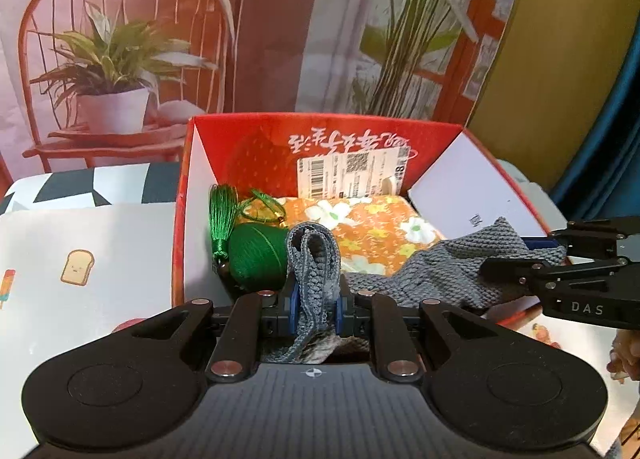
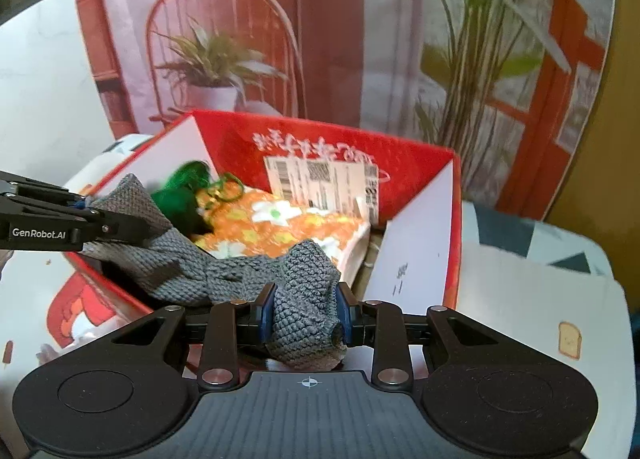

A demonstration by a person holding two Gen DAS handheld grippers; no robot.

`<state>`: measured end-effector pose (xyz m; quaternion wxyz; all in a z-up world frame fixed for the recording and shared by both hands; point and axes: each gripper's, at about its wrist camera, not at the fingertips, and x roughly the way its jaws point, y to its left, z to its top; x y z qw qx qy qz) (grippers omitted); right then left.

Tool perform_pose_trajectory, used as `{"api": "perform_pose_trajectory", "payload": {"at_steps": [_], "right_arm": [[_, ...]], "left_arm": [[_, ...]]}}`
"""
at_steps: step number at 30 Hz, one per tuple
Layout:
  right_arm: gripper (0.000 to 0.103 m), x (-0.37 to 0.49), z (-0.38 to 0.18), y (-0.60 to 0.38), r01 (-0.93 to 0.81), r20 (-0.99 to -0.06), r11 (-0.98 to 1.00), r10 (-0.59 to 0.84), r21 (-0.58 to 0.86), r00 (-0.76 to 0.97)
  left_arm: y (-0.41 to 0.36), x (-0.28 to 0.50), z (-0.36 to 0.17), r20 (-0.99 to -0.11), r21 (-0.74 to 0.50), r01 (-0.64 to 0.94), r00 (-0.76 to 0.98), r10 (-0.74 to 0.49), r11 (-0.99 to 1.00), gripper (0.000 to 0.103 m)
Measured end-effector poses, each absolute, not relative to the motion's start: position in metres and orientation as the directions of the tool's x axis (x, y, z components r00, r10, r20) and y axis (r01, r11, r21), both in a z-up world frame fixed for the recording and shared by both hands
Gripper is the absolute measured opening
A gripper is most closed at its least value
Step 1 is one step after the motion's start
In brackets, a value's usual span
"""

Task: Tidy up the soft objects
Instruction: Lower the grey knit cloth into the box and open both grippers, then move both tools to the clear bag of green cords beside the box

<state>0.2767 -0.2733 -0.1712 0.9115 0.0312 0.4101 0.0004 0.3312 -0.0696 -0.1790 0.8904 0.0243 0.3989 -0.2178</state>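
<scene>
Both grippers clamp the grey knitted cloth stretched over the red box: the left gripper on one end, the right gripper on the other, above the orange floral cloth inside.

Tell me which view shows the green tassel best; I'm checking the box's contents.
The left wrist view: the tassel hangs sharp and unobstructed in the box. In the right wrist view it is blurred and partly hidden behind the grey knit.

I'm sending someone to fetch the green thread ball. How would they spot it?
Find the red box. Inside, at its left wall, beside the orange floral cloth, sits the green thread ball. It alone is round, wound and green, with a tassel.
</scene>
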Motion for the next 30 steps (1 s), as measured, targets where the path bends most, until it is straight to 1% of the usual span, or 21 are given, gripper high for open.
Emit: {"api": "perform_pose_trajectory", "payload": {"at_steps": [5,8,12,13,14,15,16,17,18,19,20,21,22,23,25,27,30], "right_arm": [[0.029,0.281,-0.179,-0.279,0.057,-0.761,0.996,0.010,0.062,0.649],[0.030,0.281,-0.182,-0.283,0.080,-0.757,0.995,-0.003,0.066,0.654],[0.041,0.281,-0.181,-0.284,0.100,-0.748,0.994,-0.042,0.033,0.663],[0.044,0.280,-0.180,-0.283,0.107,-0.740,0.994,-0.055,0.023,0.670],[0.045,0.280,-0.178,-0.283,0.109,-0.732,0.994,-0.061,0.018,0.679],[0.049,0.280,-0.177,-0.283,0.111,-0.723,0.994,-0.068,0.013,0.687],[0.054,0.279,-0.175,-0.282,0.111,-0.717,0.994,-0.073,0.006,0.693],[0.057,0.278,-0.173,-0.281,0.111,-0.708,0.994,-0.079,-0.001,0.702],[0.063,0.278,-0.171,-0.280,0.108,-0.701,0.994,-0.081,-0.006,0.709],[0.068,0.276,-0.170,-0.279,0.105,-0.692,0.994,-0.083,-0.011,0.718],[0.070,0.276,-0.168,-0.278,0.101,-0.684,0.995,-0.084,-0.015,0.724],[0.076,0.275,-0.166,-0.277,0.099,-0.678,0.995,-0.083,-0.016,0.731],[0.083,0.273,-0.165,-0.276,0.099,-0.670,0.995,-0.083,-0.015,0.738],[0.088,0.272,-0.163,-0.275,0.100,-0.663,0.995,-0.084,-0.014,0.744],[0.098,0.268,-0.160,-0.271,0.102,-0.643,0.995,-0.081,-0.004,0.761],[0.102,0.264,-0.157,-0.269,0.102,-0.626,0.995,-0.076,0.006,0.776],[0.102,0.255,-0.154,-0.264,0.119,-0.605,0.993,-0.087,0.012,0.792]], "left_arm": [[-0.074,0.338,-0.187,-0.733,-0.106,0.412,0.583,-0.351,0.905,0.018],[-0.072,0.339,-0.185,-0.729,-0.118,0.412,0.582,-0.360,0.904,0.018],[-0.071,0.339,-0.183,-0.721,-0.118,0.424,0.585,-0.371,0.898,0.020],[-0.071,0.339,-0.183,-0.722,-0.116,0.425,0.585,-0.370,0.898,0.024],[-0.071,0.338,-0.182,-0.720,-0.114,0.426,0.587,-0.370,0.897,0.036],[-0.071,0.337,-0.181,-0.717,-0.111,0.426,0.591,-0.369,0.898,0.044],[-0.071,0.336,-0.180,-0.713,-0.107,0.425,0.597,-0.367,0.899,0.058],[-0.070,0.335,-0.178,-0.705,-0.106,0.425,0.605,-0.369,0.899,0.065],[-0.070,0.334,-0.177,-0.702,-0.106,0.426,0.608,-0.371,0.898,0.069],[-0.070,0.333,-0.176,-0.702,-0.106,0.426,0.609,-0.371,0.899,0.074],[-0.070,0.332,-0.174,-0.701,-0.105,0.425,0.610,-0.370,0.899,0.082],[-0.070,0.331,-0.173,-0.697,-0.105,0.425,0.613,-0.371,0.899,0.087],[-0.069,0.330,-0.171,-0.692,-0.104,0.423,0.619,-0.371,0.900,0.095],[-0.068,0.328,-0.169,-0.686,-0.102,0.420,0.627,-0.369,0.902,0.100],[-0.066,0.325,-0.165,-0.682,-0.102,0.415,0.633,-0.367,0.904,0.100],[-0.062,0.321,-0.162,-0.679,-0.102,0.414,0.636,-0.368,0.904,0.100],[-0.055,0.311,-0.156,-0.674,-0.082,0.400,0.652,-0.347,0.913,0.101]]}}
